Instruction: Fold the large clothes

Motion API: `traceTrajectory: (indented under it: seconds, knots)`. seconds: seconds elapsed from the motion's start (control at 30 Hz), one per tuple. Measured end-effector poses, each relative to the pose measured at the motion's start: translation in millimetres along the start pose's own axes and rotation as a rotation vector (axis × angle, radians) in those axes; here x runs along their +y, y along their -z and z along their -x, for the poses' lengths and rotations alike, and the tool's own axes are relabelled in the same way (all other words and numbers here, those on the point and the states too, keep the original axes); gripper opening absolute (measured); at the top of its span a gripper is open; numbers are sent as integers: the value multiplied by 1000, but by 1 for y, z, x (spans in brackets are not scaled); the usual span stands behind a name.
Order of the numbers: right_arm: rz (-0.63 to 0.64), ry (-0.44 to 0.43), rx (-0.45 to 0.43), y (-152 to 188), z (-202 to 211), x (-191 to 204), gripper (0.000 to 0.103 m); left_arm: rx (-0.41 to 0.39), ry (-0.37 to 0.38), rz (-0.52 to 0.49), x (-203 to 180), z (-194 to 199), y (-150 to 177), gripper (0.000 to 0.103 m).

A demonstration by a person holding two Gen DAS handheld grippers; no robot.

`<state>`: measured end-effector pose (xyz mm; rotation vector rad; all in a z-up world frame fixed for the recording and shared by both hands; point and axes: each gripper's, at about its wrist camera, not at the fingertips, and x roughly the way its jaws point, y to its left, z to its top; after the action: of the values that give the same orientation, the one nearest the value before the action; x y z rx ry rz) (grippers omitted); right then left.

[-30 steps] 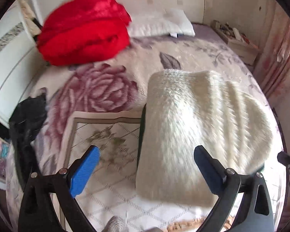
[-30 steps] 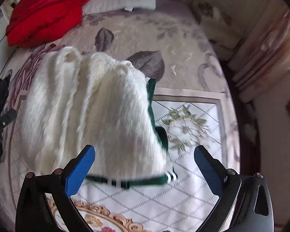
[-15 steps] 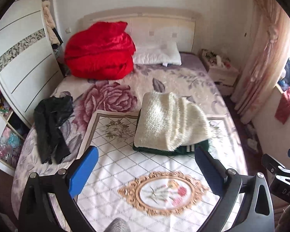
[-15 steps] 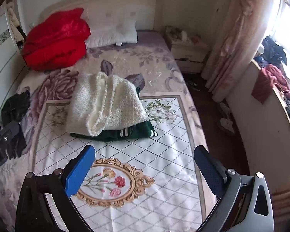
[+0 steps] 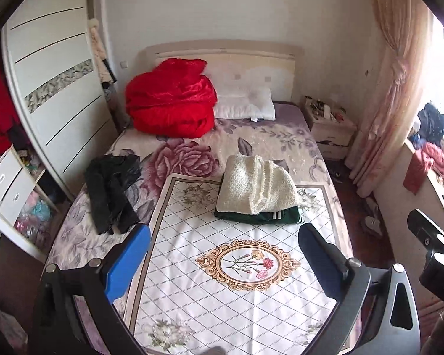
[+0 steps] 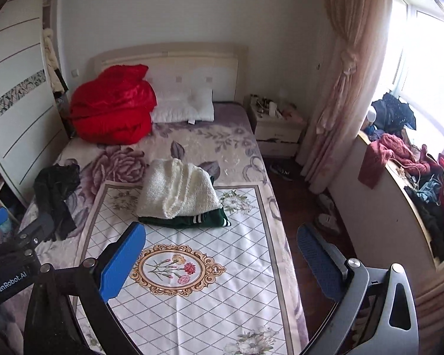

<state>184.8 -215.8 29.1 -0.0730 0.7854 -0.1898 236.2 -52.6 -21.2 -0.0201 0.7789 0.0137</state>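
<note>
A folded cream knit sweater (image 5: 256, 188) (image 6: 177, 189) lies on top of a folded dark green garment with white stripes (image 5: 266, 216) (image 6: 198, 221) in the middle of the bed. A crumpled black garment (image 5: 111, 189) (image 6: 56, 192) lies unfolded near the bed's left edge. My left gripper (image 5: 223, 238) hangs open above the foot of the bed, nothing between its blue pads. My right gripper (image 6: 222, 236) is open too, well back from the pile, holding nothing. Each gripper's body shows at the edge of the other's view.
The bed (image 5: 192, 295) has a white floral mat over a rose-patterned cover. A red quilt (image 5: 171, 109) and a white pillow (image 5: 245, 106) sit by the headboard. A wardrobe (image 5: 50, 82) stands left; a nightstand (image 6: 276, 130), curtain (image 6: 340, 88) and clothes-covered sill (image 6: 414, 177) right.
Both grippers have pulled far back and up from the cream sweater, which filled the views a second ago. The folded pile stays put on the bed.
</note>
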Motion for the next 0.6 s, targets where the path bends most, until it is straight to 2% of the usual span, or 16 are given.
traceTrajectory:
  seconds: [0.13,0.3,0.6]
  knots:
    - [8,-12,-50,0,49,-4,103,-22,-10,10,2,30,4,102]
    - [-3,-26,-89,3,86,-16,103,-52,-23,11,-1,50,6,102]
    - [-6,-38,-104,9,114,-24,103,-57,-42,-21,-10,70,17,102]
